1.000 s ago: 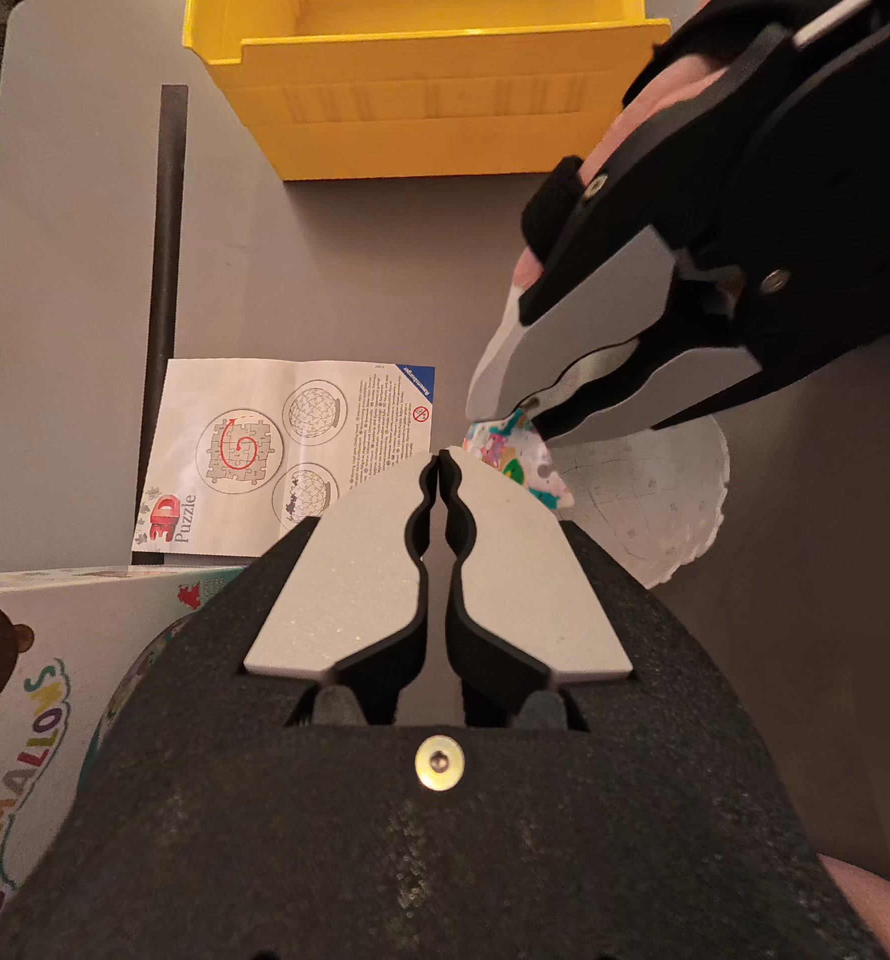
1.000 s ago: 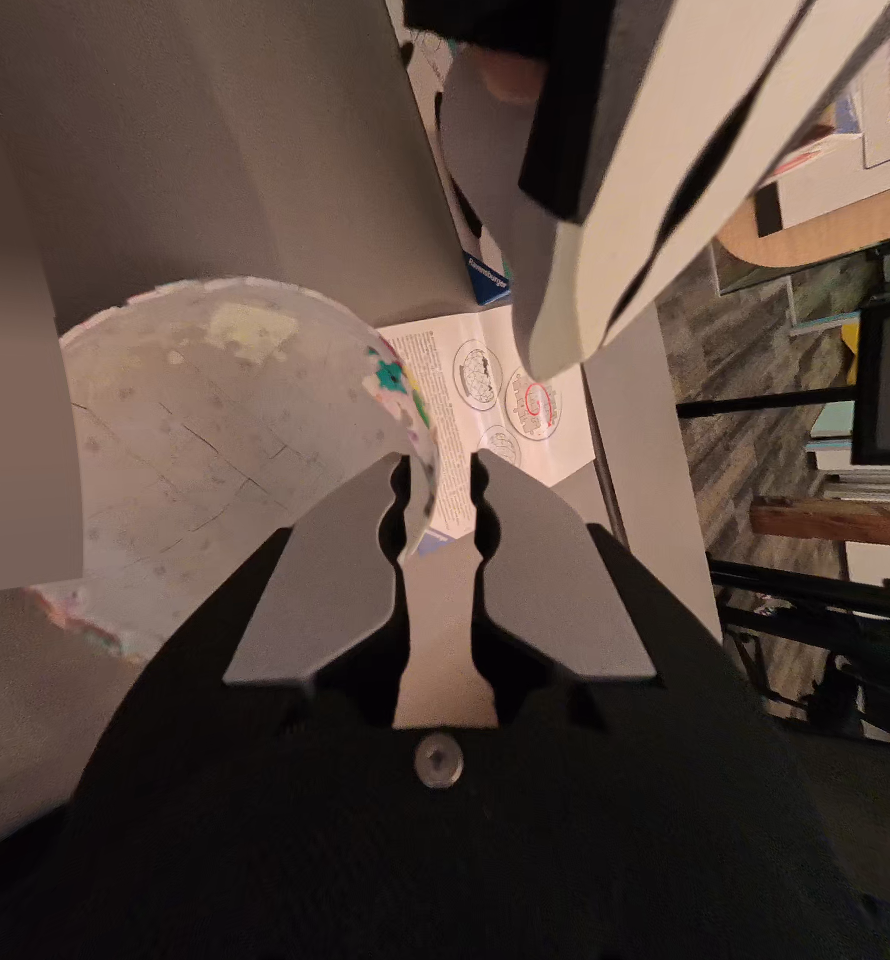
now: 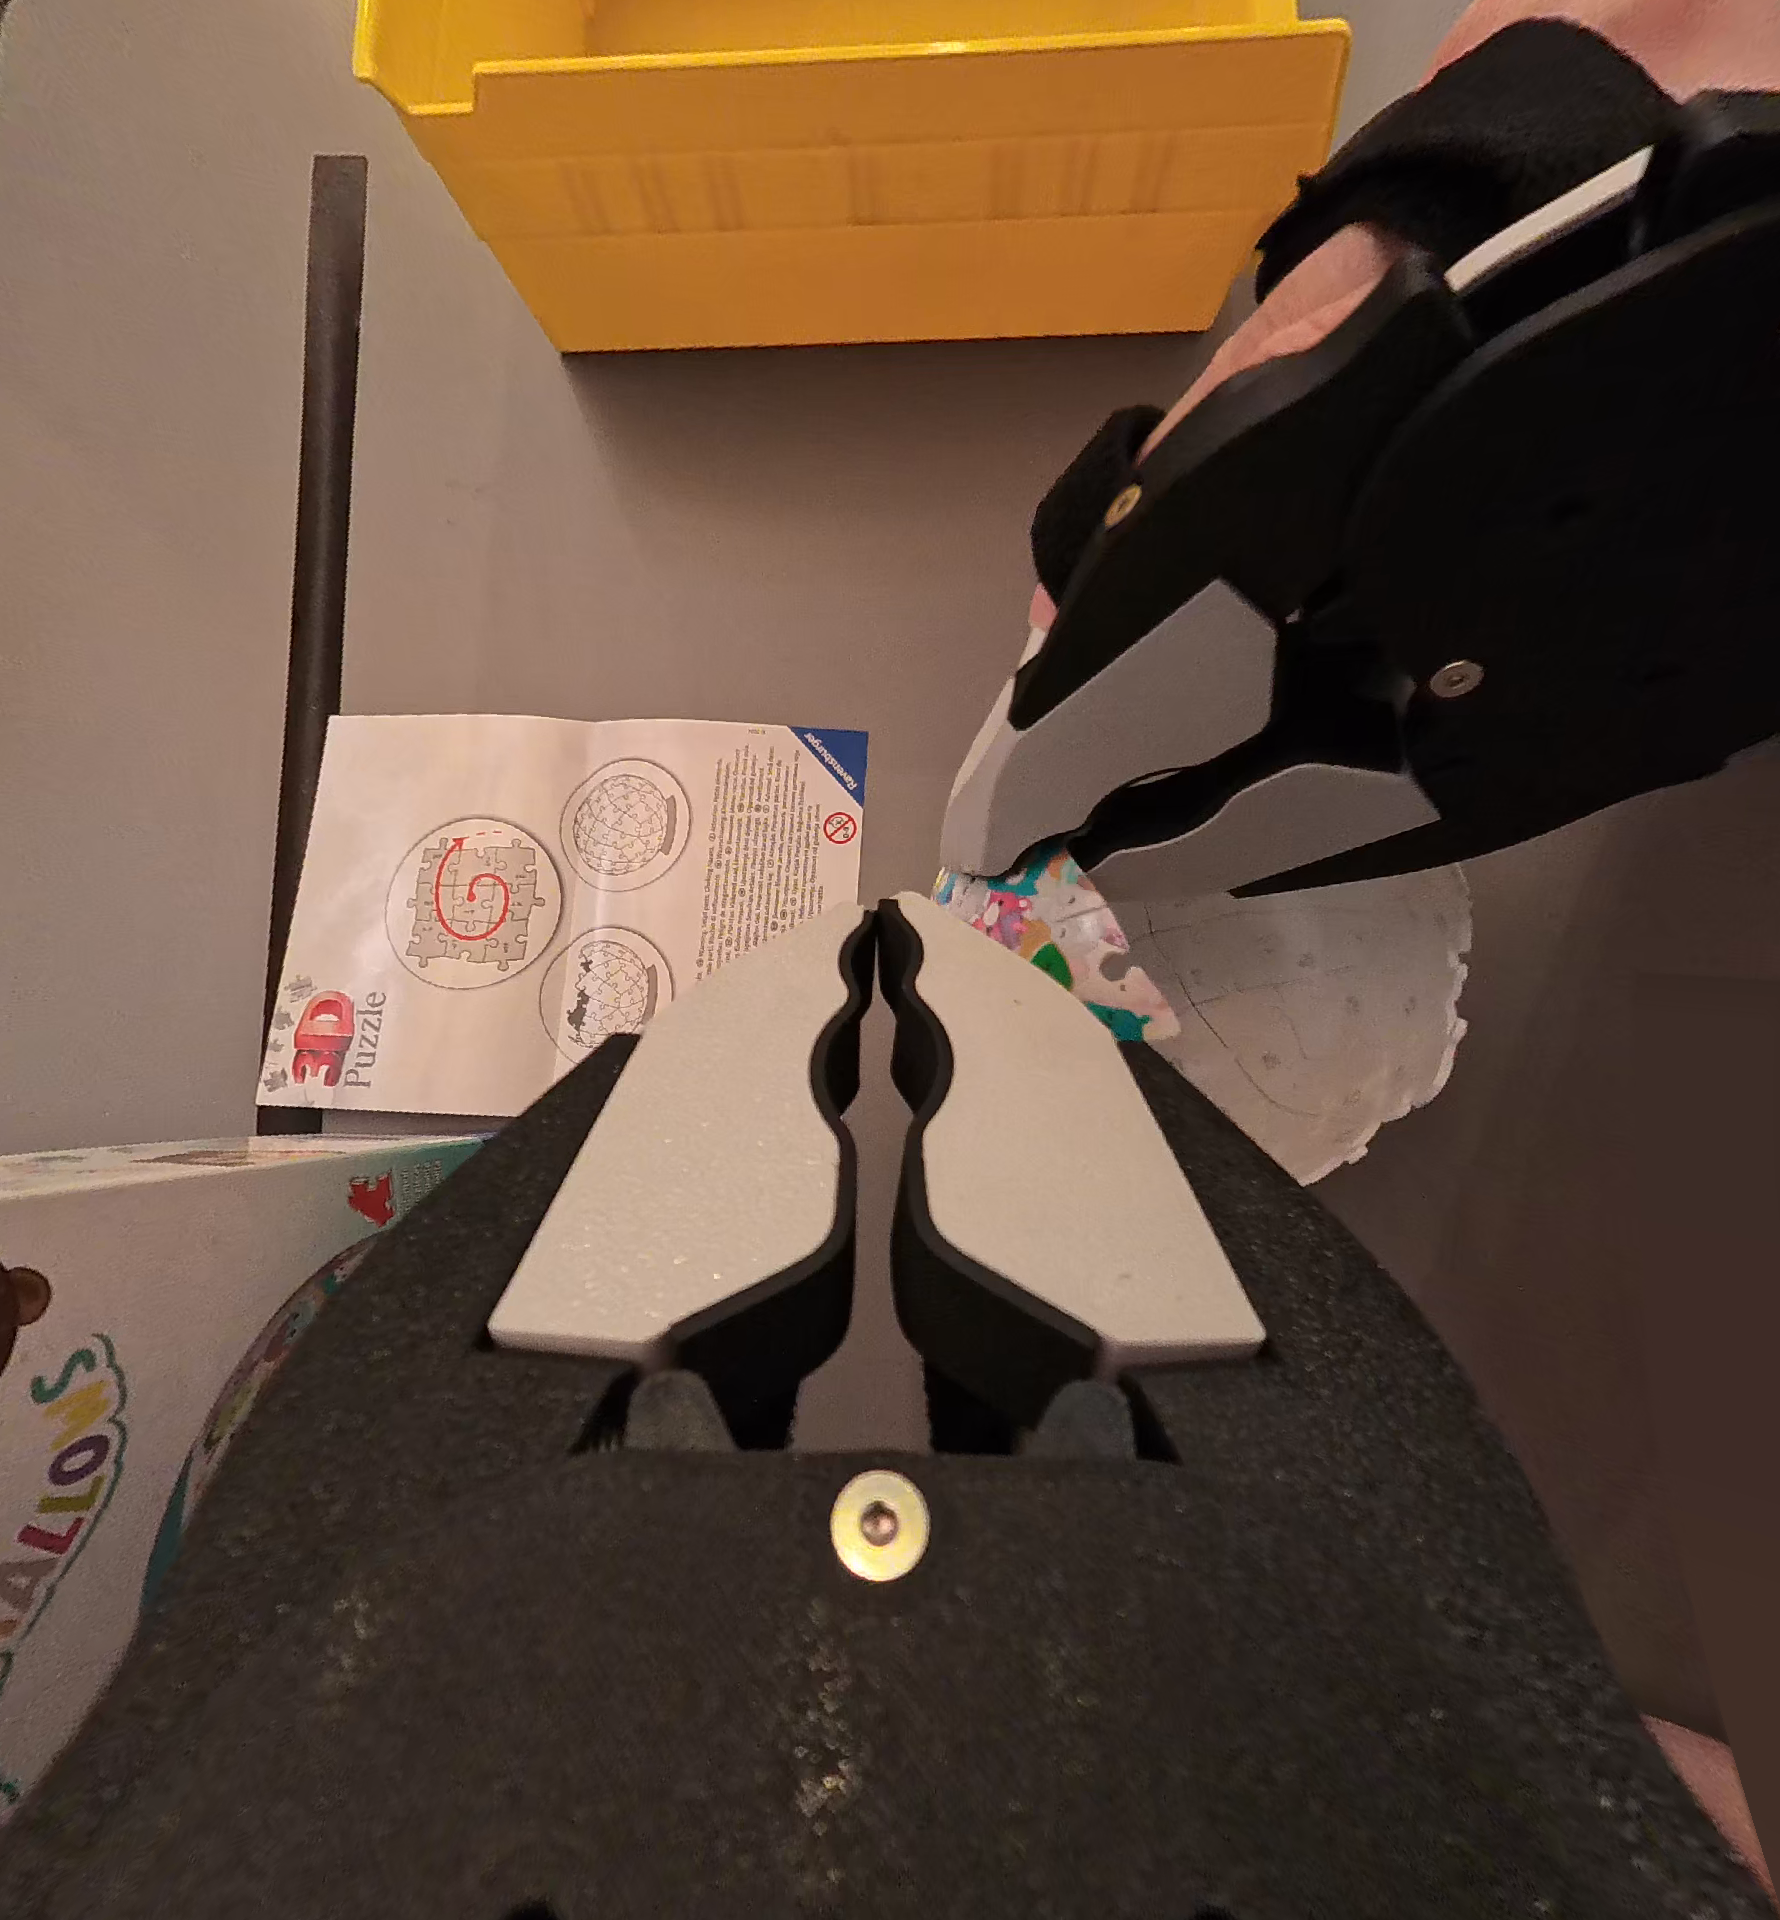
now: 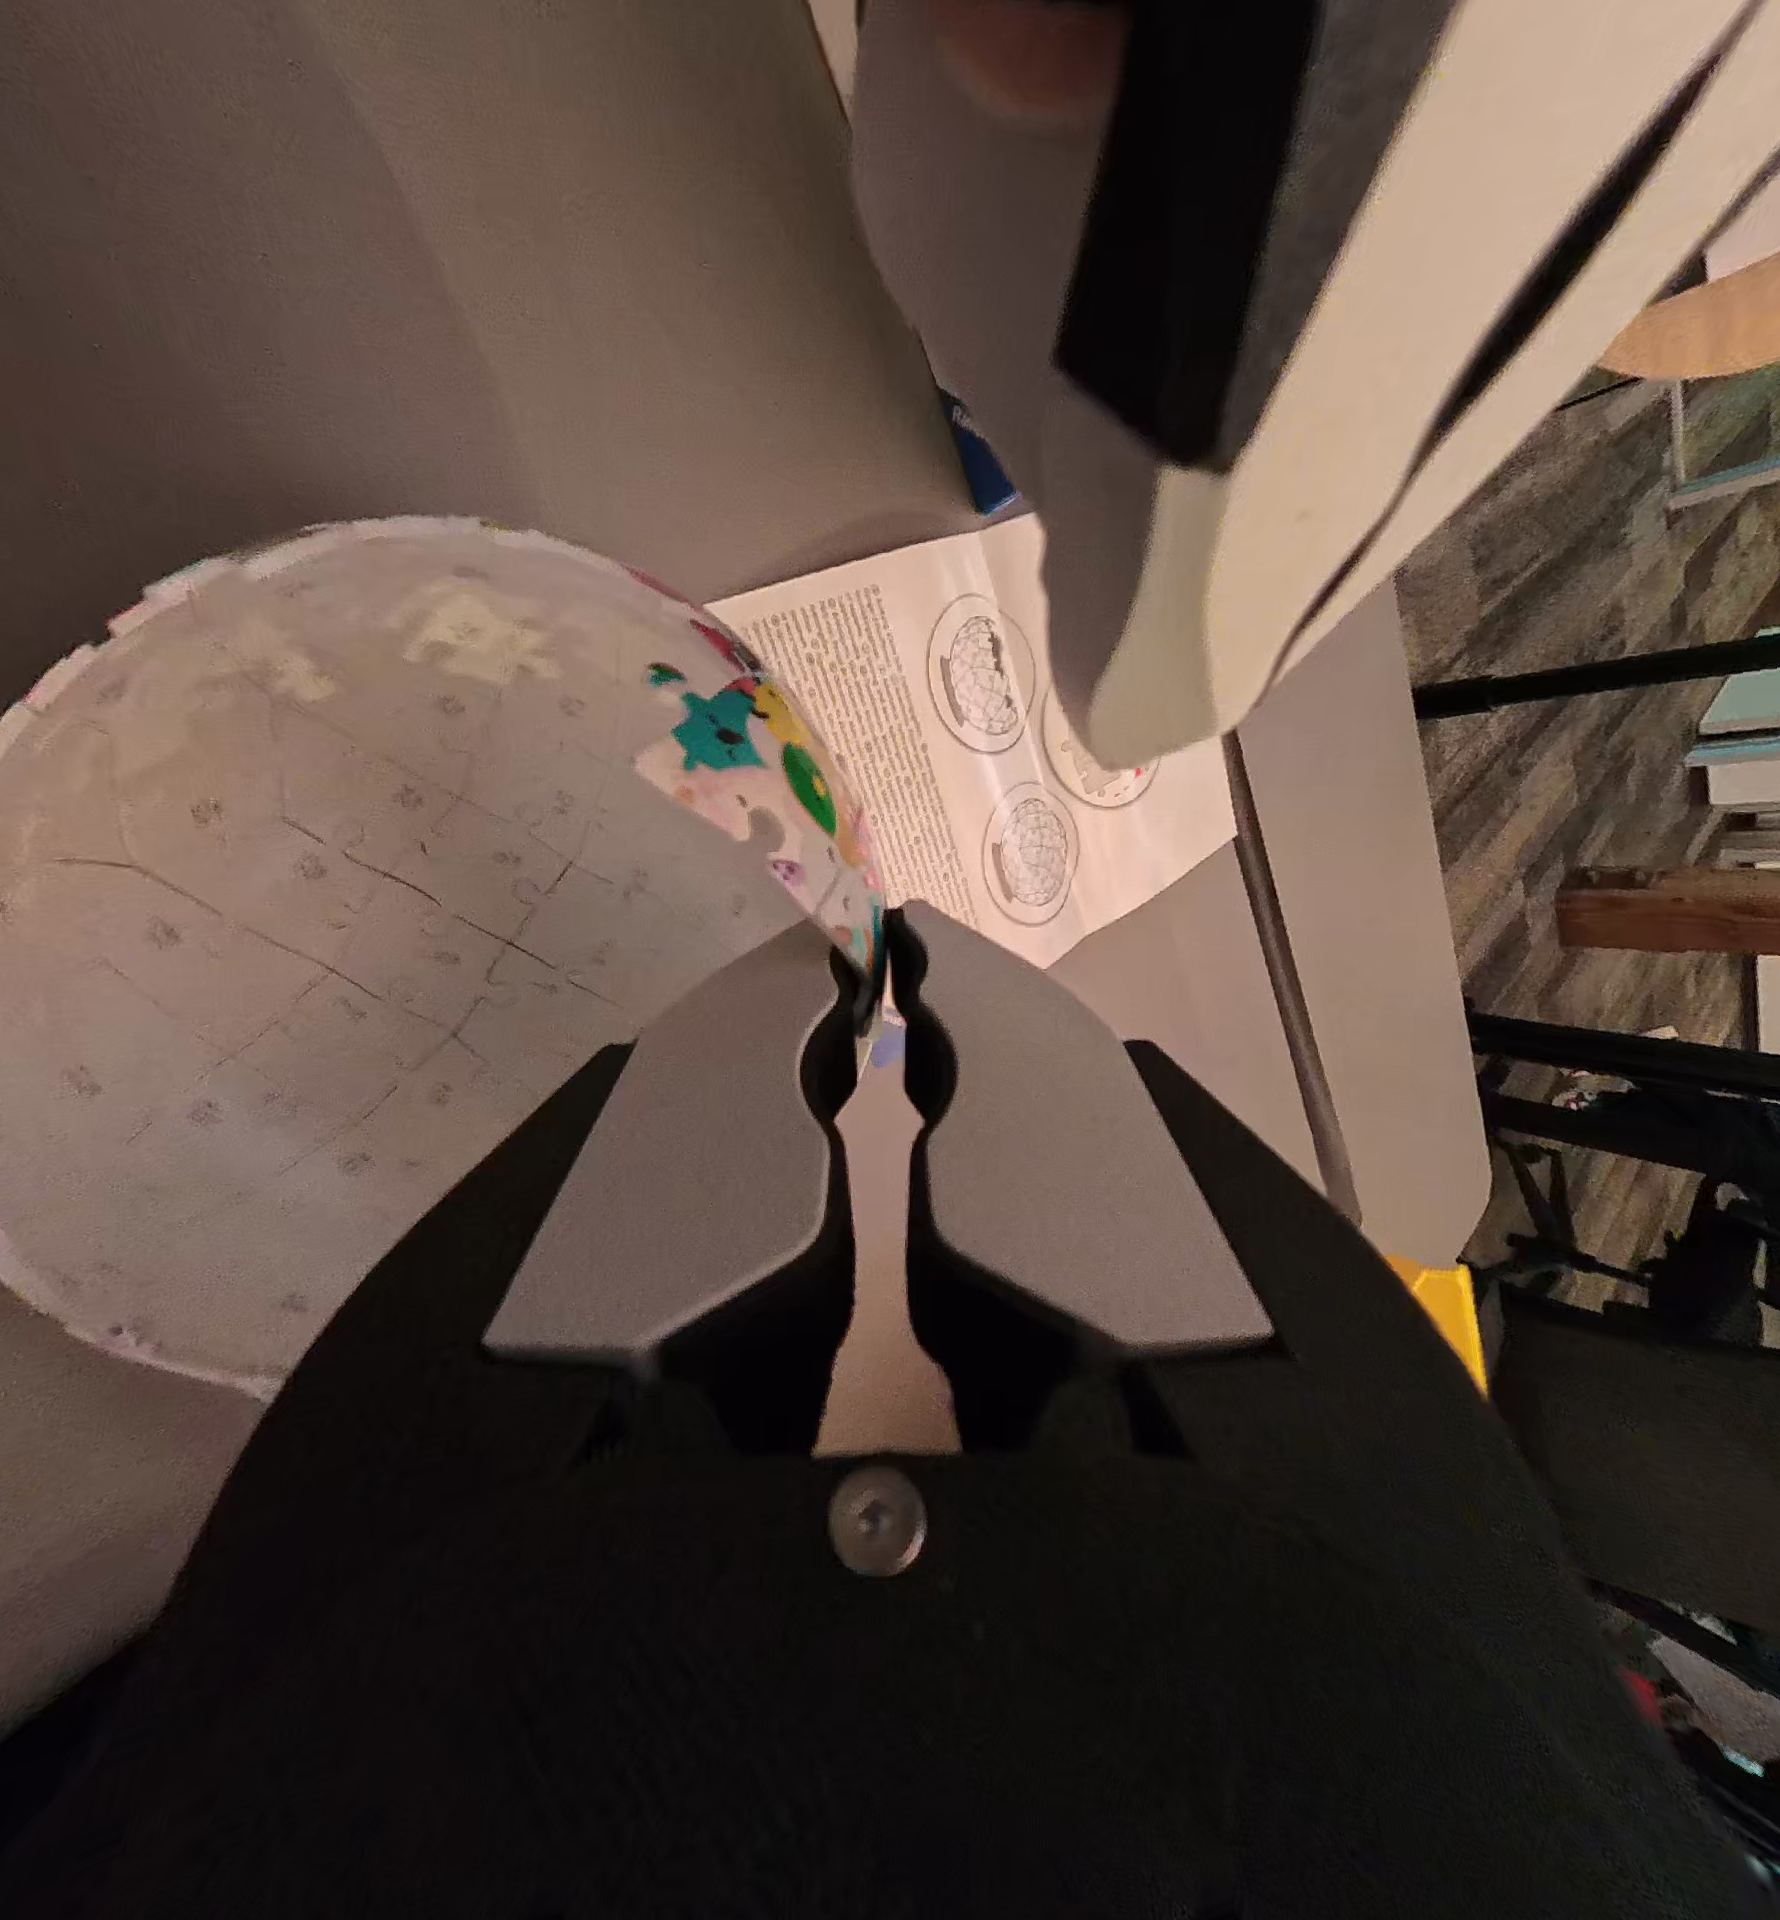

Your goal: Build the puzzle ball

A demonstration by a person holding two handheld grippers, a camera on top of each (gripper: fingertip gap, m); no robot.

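Ahead of the left gripper (image 3: 878,914), whose fingers are pressed together, bare grey tabletop (image 3: 657,540) runs clear to the open yellow plastic bin (image 3: 865,208), which blocks the far side. The right gripper (image 3: 1047,868), clamped on the half-built white puzzle shell (image 3: 1312,1018), crowds its right; the flat paper leaflet (image 3: 574,904) and white cardboard box (image 3: 86,1299) lie on its left.

The left hand-held gripper (image 3: 878,914) points forward and level, its two grey fingers pressed together at the tips with nothing between them. The right hand-held gripper (image 4: 888,925) reaches in from the right, angled downward, its fingers closed tight on a thin edge. A hand (image 3: 1312,322) in a black fingerless glove grips the right gripper's black body.
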